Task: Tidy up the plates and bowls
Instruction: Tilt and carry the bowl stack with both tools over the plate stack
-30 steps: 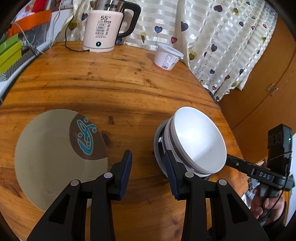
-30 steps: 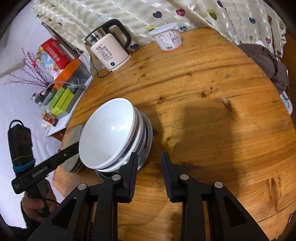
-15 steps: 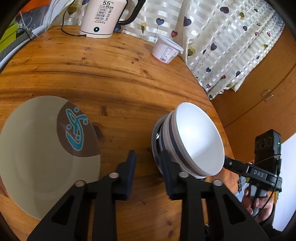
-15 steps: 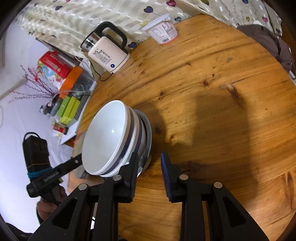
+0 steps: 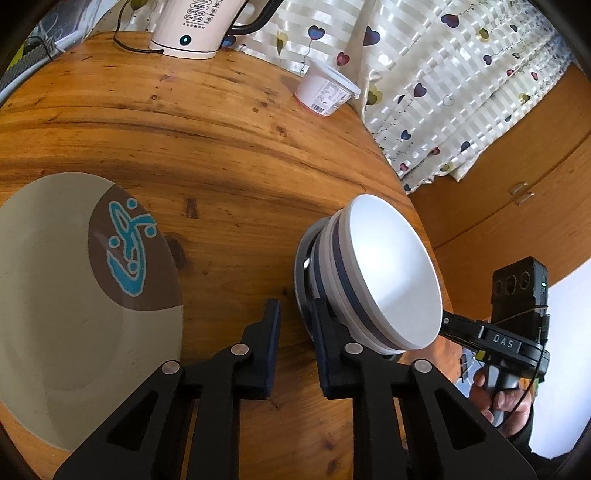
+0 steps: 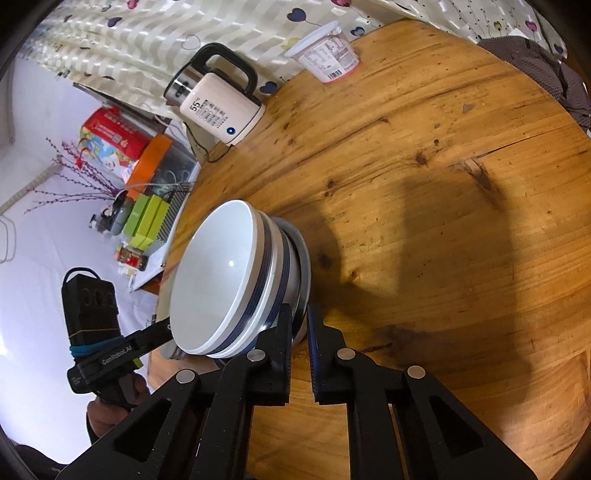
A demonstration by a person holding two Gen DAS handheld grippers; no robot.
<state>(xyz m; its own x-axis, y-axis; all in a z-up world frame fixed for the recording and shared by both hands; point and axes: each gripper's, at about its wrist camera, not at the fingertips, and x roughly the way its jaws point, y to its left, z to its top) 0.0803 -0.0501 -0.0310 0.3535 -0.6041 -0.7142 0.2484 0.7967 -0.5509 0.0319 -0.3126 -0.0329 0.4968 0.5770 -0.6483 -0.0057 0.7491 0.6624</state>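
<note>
Left wrist view. On one round wooden table:
- One beige plate with a brown patch and a teal motif, flat at the left and cut off by the picture's edge.
- One stack of bowls at the table's right edge, apparently two white blue-banded ones nested on one steel dish. Exact count hard to read from the bands.
- One kettle at the far side, top cut off.
- One yoghurt tub against the curtain.

Left gripper closing, with the dish's rim between the fingers and bare wood showing beside the left pad. Open wood between plate and stack. Right hand at the lower right, its tool's fingertips hidden behind the stack.

Right wrist view. Right gripper clamped narrow on the steel dish's near rim. Stack close to the table's left edge, with a broad stretch of bare wood to its right. Left hand low at the left, fingertips of its tool hidden behind the bowls.
</note>
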